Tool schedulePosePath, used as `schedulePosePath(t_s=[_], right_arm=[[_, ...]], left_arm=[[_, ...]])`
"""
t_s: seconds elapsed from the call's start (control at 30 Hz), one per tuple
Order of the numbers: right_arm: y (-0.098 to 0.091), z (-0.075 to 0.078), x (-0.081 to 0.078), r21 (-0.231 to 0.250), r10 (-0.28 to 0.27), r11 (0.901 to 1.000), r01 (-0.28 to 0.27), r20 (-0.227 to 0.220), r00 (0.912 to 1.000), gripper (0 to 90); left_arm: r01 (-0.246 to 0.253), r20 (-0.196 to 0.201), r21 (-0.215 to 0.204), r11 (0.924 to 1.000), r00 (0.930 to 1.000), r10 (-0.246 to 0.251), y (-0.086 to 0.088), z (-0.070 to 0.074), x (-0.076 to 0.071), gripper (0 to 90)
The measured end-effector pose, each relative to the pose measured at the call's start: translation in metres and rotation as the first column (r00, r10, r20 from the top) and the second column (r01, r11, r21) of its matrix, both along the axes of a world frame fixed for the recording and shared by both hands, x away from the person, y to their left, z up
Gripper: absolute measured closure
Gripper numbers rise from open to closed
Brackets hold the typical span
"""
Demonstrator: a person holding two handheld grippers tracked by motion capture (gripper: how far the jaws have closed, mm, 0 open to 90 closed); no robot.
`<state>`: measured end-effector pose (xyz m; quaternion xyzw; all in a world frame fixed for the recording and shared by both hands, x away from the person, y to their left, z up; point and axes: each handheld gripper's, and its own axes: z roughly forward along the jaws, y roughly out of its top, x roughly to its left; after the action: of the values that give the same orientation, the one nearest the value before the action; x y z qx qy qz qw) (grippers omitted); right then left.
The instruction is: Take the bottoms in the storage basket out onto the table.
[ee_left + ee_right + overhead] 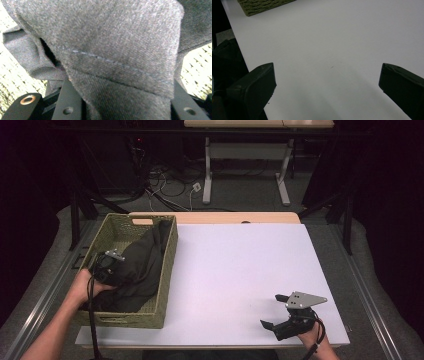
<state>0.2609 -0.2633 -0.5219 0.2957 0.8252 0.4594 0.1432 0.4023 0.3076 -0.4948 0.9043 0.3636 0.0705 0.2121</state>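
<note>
A dark grey cloth [145, 262] lies bunched in a woven green basket [169, 265] at the table's left. My left gripper [116, 270] reaches into the basket from its near left side, its tips buried in the fabric. In the left gripper view a thick stitched fold of the cloth [120, 50] sits between the two black jaws, which press on it from both sides, with basket weave [197, 67] behind. My right gripper [270, 310] rests low over the white table [235, 265] near its front right, jaws wide apart; nothing lies between its fingers [254, 85].
The basket's corner [262, 5] shows far off in the right gripper view. The white table top [332, 40] stretches between the basket and the right hand. Behind the table are a desk frame [207, 170] and loose cables [165, 185] on the floor.
</note>
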Motion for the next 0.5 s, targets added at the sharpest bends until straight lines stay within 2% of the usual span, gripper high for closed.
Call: schedulePosePath(t_s=[0.3, 0.43, 0.47, 0.5], right_arm=[[-0.0002, 0.0004, -0.0005, -0.005, -0.003, 1.0000, 0.003, -0.002, 1.0000, 0.6], [0.0003, -0.0001, -0.0006, -0.004, -0.009, 1.0000, 0.009, -0.002, 1.0000, 0.6], [0.0000, 0.0004, -0.0008, -0.008, -0.003, 1.0000, 0.003, -0.014, 0.9999, 0.6], [0.0005, -0.0003, -0.0007, -0.003, -0.009, 1.0000, 0.008, -0.005, 1.0000, 0.6]], left_arm=[[0.003, 0.013, -0.038, 0.9993, 0.9999, -0.003, 0.0040, 0.0046, -0.0036, 61.7], [0.005, 0.015, -0.038, 0.9993, 0.9999, -0.004, 0.0038, 0.0074, -0.0060, 62.5], [0.006, 0.018, -0.039, 0.9992, 0.9998, -0.005, 0.0035, 0.0082, -0.0068, 62.5], [0.007, 0.023, -0.040, 0.9992, 0.9997, -0.006, 0.0033, 0.0092, -0.0077, 62.7]])
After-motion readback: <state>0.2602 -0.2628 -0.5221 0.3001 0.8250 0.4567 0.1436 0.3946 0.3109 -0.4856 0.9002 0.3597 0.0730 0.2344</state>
